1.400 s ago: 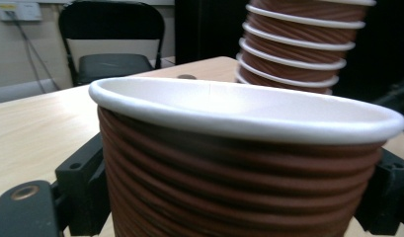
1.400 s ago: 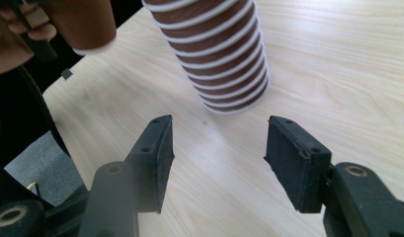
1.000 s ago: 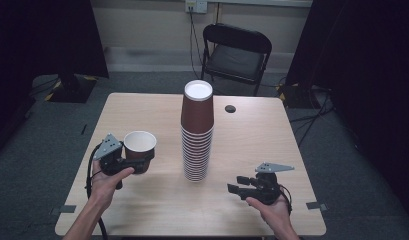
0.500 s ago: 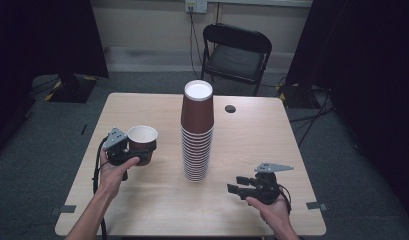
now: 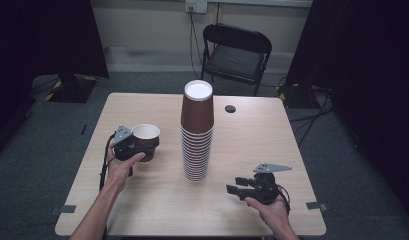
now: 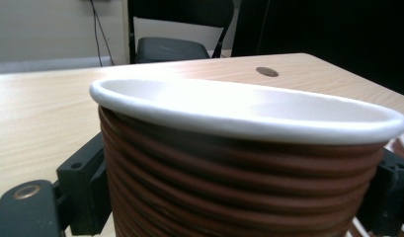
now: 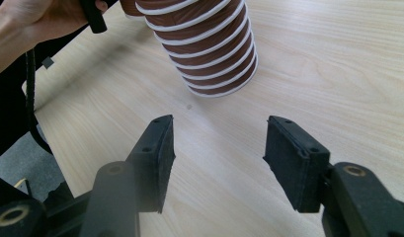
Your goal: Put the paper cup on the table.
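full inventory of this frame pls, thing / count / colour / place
single cup: 1, brown with white inside, upright, held left of the stack
cup stack: 1 tall stack, brown with white rims, upside down at table centre
table: 1, light wood
round hole or cap: 1, dark, far side of the table
folding chair: 1, black, behind the table
left tongs: 1, black, shut on single cup
right tongs: 1, black, open, nothing between, near right edge

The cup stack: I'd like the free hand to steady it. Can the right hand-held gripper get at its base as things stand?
Probably yes. The right hand-held gripper is open with nothing between its jaws, and bare table lies between it and the cup stack.
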A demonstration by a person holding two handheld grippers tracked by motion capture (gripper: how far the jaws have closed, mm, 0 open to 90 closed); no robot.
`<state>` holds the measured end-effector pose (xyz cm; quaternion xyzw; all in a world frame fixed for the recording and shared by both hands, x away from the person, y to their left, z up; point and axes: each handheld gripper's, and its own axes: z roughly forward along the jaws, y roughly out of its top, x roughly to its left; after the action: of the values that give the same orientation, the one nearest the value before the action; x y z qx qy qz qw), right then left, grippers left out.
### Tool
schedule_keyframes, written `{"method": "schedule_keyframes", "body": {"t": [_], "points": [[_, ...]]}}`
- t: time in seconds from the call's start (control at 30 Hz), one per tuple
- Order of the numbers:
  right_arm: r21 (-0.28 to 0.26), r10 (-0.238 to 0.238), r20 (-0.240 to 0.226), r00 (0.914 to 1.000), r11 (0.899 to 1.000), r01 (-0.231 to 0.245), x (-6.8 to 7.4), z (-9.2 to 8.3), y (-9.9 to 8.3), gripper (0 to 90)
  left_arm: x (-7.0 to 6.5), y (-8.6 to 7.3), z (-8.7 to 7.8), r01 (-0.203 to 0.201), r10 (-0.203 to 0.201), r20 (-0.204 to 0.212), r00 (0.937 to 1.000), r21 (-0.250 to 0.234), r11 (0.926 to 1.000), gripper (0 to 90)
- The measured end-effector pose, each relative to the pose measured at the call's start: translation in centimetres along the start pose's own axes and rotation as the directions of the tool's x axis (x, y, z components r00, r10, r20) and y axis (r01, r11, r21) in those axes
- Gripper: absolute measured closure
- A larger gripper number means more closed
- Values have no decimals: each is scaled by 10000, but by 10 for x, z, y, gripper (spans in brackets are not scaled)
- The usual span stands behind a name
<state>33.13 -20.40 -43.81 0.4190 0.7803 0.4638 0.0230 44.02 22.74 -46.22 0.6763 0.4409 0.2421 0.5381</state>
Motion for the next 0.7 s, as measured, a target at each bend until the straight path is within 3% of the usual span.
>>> {"method": "schedule_keyframes", "body": {"t": [0.3,0.63,0.7], "points": [[-23,11,-30,10000,10000,-11,0,0,0,451,2,-6,8,-41,41,5,10000,516,9987,99],[-49,17,-32,10000,10000,-17,0,-1,1,451,1,-4,-4,-226,210,168,9996,1001,9947,96],[-29,-48,-24,10000,10000,48,1,0,1,449,0,-4,-6,-448,429,185,9989,1182,9920,95]]}}
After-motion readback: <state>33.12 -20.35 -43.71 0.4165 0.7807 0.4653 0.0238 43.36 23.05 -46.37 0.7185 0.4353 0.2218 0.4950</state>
